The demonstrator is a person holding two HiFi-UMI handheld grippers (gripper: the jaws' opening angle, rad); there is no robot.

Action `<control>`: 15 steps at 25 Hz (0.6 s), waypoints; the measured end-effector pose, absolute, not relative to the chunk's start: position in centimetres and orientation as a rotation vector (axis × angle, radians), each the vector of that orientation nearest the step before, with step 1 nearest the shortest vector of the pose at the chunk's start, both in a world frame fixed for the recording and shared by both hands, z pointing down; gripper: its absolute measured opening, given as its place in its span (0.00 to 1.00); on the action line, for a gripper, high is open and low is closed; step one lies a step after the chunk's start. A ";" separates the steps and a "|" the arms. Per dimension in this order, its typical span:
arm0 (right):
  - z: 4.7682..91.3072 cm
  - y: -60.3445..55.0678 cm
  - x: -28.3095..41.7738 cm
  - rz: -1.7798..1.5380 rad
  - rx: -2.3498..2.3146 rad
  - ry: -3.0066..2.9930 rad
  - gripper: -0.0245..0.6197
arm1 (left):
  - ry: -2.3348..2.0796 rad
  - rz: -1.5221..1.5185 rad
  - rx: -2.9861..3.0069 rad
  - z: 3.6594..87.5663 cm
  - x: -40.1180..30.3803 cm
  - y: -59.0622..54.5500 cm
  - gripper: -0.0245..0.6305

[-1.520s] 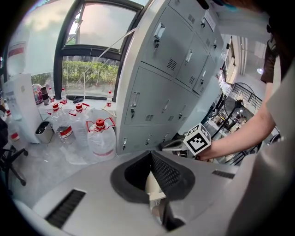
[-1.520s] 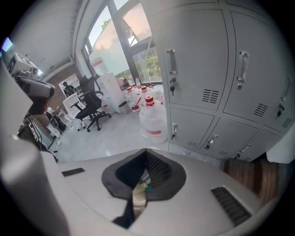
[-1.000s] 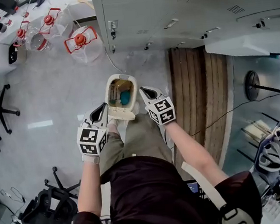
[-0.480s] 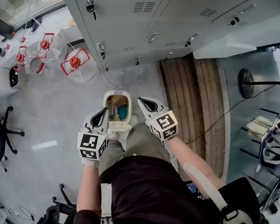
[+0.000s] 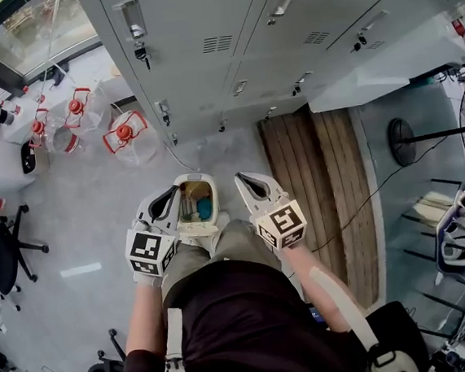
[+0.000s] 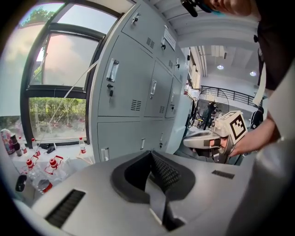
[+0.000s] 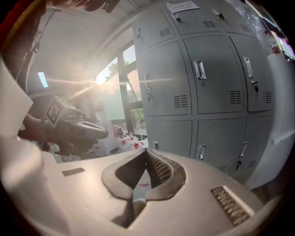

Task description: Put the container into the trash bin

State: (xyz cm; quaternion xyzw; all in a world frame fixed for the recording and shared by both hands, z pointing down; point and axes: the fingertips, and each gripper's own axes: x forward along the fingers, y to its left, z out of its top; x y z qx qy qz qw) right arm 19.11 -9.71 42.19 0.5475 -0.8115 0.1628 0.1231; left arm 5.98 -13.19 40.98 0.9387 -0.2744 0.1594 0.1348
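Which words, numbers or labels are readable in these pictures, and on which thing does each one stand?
No text is readable in any view.
Paper sheet on a top locker: print too blurred to read.
Marker cube squares: black-and-white patterns only, no letters or numbers.

Grey painted sheet metal on the lockers [image 5: 226, 34], smooth and satin, with brighter metal handles. Pale glossy floor [image 5: 96, 210], faintly mirroring light. Bare matt planked wood on the platform [image 5: 317, 173]. Looks like smooth cream plastic on the trash bin [image 5: 196, 177]. Matt pale-grey plastic on the left gripper [image 5: 167, 205] and right gripper [image 5: 250, 186], ribbed dark pads [image 6: 163, 173] inside. Khaki woven cloth on the shorts [image 5: 239, 250]. Clear plastic on the bottles [image 5: 126, 138].
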 end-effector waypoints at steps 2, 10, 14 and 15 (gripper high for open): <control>40.8 -9.7 19.4 0.450 1.615 -2.379 0.06 | -0.786 0.439 2.741 39.7 6.3 -13.3 0.05; 35.5 -9.5 20.3 0.356 1.690 -2.419 0.06 | -0.745 0.366 2.840 34.6 7.9 -13.8 0.05; 32.7 -9.6 20.8 0.291 1.728 -2.436 0.06 | -0.743 0.300 2.894 31.7 8.7 -14.3 0.05; 31.9 -9.6 20.9 0.272 1.742 -2.438 0.06 | -0.744 0.286 2.904 31.0 8.8 -14.4 0.05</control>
